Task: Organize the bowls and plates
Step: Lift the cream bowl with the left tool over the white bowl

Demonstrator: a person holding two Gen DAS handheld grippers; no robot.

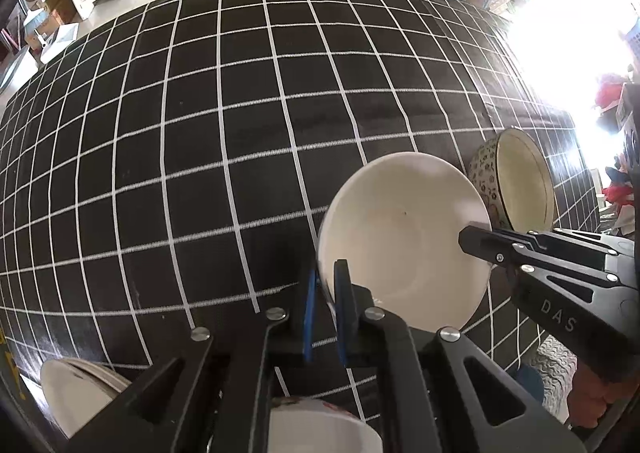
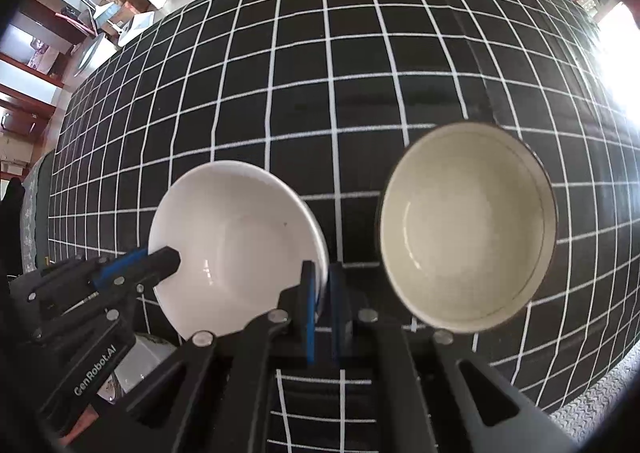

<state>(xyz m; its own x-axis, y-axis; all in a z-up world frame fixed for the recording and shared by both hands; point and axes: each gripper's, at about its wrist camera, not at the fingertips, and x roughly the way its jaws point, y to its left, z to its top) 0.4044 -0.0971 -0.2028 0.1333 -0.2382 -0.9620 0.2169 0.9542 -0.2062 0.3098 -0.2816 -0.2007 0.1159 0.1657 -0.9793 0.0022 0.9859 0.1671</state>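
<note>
Both grippers, left [image 1: 326, 285] and right [image 2: 320, 285], pinch opposite rims of the white bowl [image 2: 236, 237], glazed, slippery, breakable.

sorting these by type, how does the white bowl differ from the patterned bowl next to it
The white bowl is plain white outside and in; the patterned bowl has a floral print on its outer wall and a cream inside with a dark rim line. The white bowl is gripped on opposite rims by the left gripper and right gripper, jaws shut; the patterned bowl is untouched. The white bowl looks shallower, the patterned one deeper. Both are round, empty and over the checked tablecloth.
</note>
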